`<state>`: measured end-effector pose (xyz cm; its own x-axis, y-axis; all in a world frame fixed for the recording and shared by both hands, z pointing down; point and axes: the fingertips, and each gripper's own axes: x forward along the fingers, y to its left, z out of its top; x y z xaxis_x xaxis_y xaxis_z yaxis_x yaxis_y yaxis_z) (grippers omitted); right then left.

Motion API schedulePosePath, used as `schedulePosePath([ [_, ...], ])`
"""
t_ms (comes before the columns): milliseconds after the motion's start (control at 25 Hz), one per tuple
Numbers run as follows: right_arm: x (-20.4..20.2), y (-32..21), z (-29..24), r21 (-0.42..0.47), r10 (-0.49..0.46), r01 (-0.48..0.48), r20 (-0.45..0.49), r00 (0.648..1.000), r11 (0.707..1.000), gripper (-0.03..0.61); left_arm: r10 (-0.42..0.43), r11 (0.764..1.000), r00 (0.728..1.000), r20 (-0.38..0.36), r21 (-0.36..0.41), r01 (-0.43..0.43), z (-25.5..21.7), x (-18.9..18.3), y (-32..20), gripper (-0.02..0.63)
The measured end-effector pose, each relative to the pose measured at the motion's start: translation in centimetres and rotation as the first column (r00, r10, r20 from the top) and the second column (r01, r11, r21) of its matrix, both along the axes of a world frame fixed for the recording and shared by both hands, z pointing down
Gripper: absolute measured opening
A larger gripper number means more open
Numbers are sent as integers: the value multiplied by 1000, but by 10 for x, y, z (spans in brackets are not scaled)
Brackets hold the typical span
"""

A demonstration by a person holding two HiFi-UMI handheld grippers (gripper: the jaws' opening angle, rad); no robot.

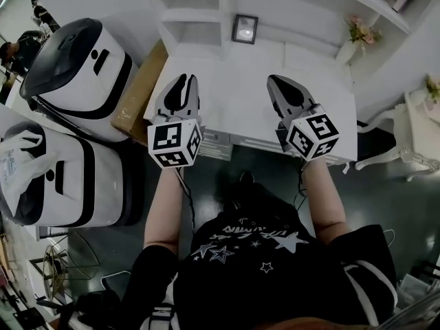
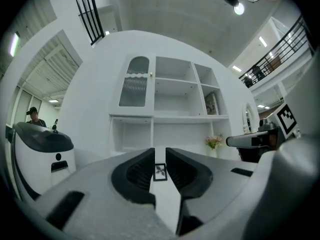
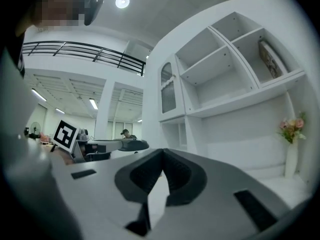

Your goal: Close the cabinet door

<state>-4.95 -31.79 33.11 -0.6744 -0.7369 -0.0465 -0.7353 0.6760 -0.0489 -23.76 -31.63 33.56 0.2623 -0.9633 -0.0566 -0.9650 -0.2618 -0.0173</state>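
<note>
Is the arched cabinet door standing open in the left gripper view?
No, the arched cabinet door sits flush in its frame, level with the fronts of the open shelves beside it.

A small black-framed picture (image 1: pixel 245 28) is standing at the back of the white desktop (image 1: pixel 234 95), and a vase of pink flowers (image 1: pixel 354 41) is sitting near its far right corner. One bulky white-and-black machine (image 1: pixel 82 67) is standing left of the desktop with a second machine (image 1: pixel 75 181) nearer the camera. A flat brown cardboard piece (image 1: pixel 141 91) is lying between the first machine and the desktop, and a white plastic bag (image 1: pixel 17 160) is hanging over the second. A person in a cap (image 2: pixel 33 116) is standing in the background, and a black balcony railing (image 3: pixel 80 51) is running along the upper floor.
</note>
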Motion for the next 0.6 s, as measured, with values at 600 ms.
schedulePosePath([
  [600, 171, 85, 10, -38, 80, -80, 15, 997, 996, 5, 87, 991, 996, 3, -106, -86, 36, 167, 83, 9],
])
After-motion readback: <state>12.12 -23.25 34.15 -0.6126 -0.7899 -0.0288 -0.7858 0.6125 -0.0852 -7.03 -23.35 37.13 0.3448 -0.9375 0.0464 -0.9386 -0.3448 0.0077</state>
